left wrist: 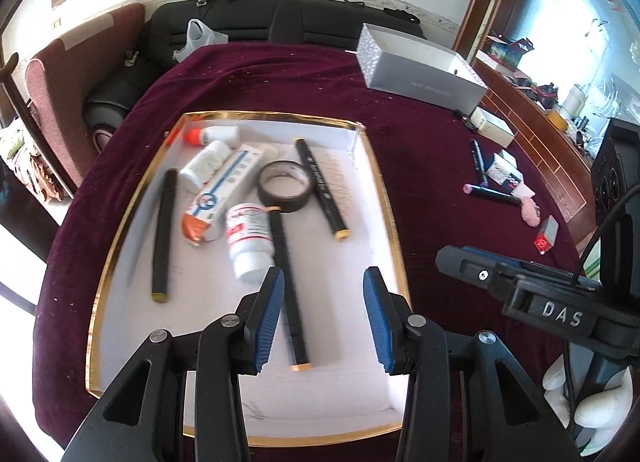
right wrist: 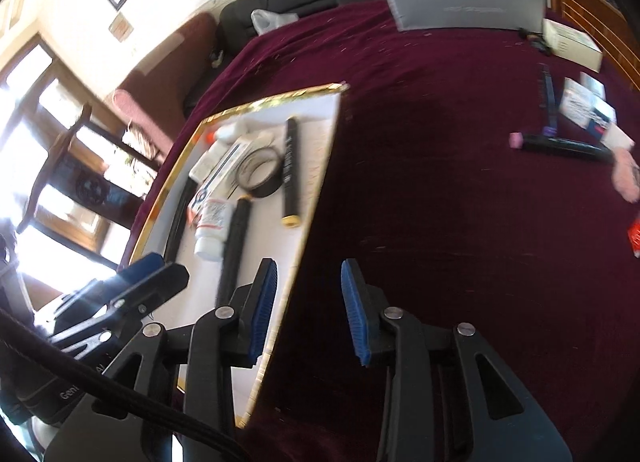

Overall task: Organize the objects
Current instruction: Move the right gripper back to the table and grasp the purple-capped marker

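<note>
- We judged the job mostly done: markers, bottles, a tube and a tape roll [left wrist: 285, 187] lay in the gold-rimmed tray [left wrist: 384, 198].
- At two o'clock, two markers [left wrist: 491, 193] and small items remained on the desk [left wrist: 432, 166].
- Our left claw [left wrist: 324, 314] and right claw [right wrist: 309, 308] both gaped wide, empty.

Black left gripper [left wrist: 324, 316] and right gripper [right wrist: 308, 312], blue ribbed pads [left wrist: 270, 318], silver screws, "DAS" lettering, white glove [left wrist: 588, 406].

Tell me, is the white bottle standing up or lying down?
Lying down: the white bottle rests on its side in the tray.
</note>
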Demonstrator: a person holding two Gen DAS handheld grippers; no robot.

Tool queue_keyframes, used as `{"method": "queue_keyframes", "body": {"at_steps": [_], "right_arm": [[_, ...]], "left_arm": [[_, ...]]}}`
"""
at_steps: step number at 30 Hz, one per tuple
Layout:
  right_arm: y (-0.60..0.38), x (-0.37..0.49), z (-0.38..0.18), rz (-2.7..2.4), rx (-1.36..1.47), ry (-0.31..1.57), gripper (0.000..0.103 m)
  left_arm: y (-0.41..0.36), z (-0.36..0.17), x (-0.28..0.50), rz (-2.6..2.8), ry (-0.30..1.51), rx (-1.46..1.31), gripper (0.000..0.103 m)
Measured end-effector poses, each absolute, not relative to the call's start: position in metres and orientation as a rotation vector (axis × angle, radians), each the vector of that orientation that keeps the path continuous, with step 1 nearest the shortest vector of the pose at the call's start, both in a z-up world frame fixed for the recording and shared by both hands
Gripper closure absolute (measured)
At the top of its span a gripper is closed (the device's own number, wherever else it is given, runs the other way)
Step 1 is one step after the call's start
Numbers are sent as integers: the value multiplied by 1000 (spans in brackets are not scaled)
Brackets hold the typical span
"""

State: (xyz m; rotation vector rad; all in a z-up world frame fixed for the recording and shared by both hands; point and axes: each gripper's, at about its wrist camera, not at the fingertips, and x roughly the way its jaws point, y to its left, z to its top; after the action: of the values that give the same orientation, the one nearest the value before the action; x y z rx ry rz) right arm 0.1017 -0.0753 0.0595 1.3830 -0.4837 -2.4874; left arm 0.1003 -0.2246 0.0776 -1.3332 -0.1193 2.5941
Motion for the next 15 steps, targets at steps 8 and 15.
{"method": "queue_keyframes", "body": {"at_steps": [8, 15], "right_arm": [[4, 124, 69, -2623, 1321, -585, 59], [90, 137, 58, -2717, 1304, -816, 58]], "left_arm": [[-178, 79, 107, 2525, -94, -1323, 67], [-140, 79, 115, 2465, -86, -1304, 65]]}}
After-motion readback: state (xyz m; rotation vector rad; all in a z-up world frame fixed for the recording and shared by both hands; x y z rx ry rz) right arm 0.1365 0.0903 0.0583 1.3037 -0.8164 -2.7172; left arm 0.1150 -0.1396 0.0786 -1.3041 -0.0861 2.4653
